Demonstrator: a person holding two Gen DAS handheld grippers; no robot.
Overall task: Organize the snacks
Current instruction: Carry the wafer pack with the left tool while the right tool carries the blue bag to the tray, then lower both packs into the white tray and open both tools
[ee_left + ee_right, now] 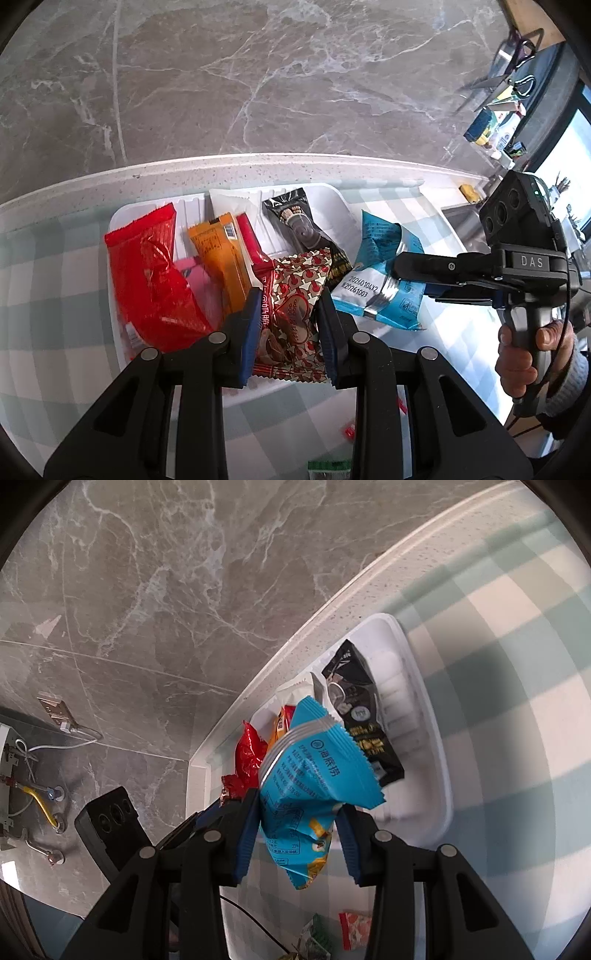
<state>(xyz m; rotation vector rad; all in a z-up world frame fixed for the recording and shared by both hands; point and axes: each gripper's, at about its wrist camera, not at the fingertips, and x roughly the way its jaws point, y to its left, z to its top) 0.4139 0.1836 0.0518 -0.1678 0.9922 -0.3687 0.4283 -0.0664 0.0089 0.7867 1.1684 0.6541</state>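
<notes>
Left wrist view: left gripper [286, 328] clamped on heart-patterned red-and-cream packet [295, 314] over white tray [343, 201]; at 3 o'clock, right gripper [297, 834] pinching crinkled blue packet [314, 771], silver-banded, apparently above the tray's edge.

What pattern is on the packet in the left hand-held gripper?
Red hearts on silver packet, clearest in the left wrist view.

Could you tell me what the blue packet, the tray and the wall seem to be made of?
Blue packet: thin glossy plastic film, judging by its crinkles and serrated ends. Tray: smooth white moulded plastic, with ribbed walls. Wall: grey, white-veined polished stone or marble-look tile; which one is unclear.
</notes>
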